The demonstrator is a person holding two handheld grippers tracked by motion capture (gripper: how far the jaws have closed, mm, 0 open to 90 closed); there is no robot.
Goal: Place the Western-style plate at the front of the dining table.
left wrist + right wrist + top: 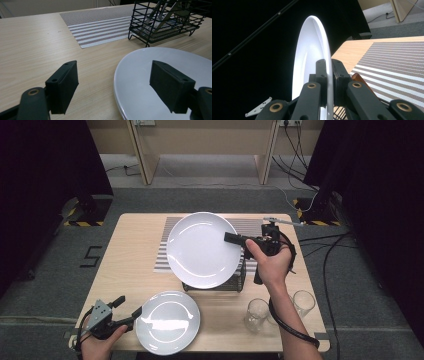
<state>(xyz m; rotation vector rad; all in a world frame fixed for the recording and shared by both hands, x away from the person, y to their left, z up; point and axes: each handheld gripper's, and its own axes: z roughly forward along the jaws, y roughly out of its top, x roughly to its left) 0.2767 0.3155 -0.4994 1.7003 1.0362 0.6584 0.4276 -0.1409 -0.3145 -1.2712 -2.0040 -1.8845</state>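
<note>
Left gripper (129, 307): jaws released, straddling the near rim of the round white plate (167, 321) lying flat on the pale wooden tabletop (130, 255).
Large white plate (204, 250): held on edge above the black wire rack (215, 284), apparently clear of it.
Right gripper (327, 75): jaws clenched on that plate's rim.
Clear drinking glasses (256, 315): near right edge.

1. Right gripper (235, 239): jaws clamped tight, pointing left across the table, raised off the surface; right hand (270, 262) wraps its body, forearm in from the bottom edge.
2. Left gripper (127, 306): jaws spread wide, low at the near-left corner, left hand (100, 340) behind it.
</note>
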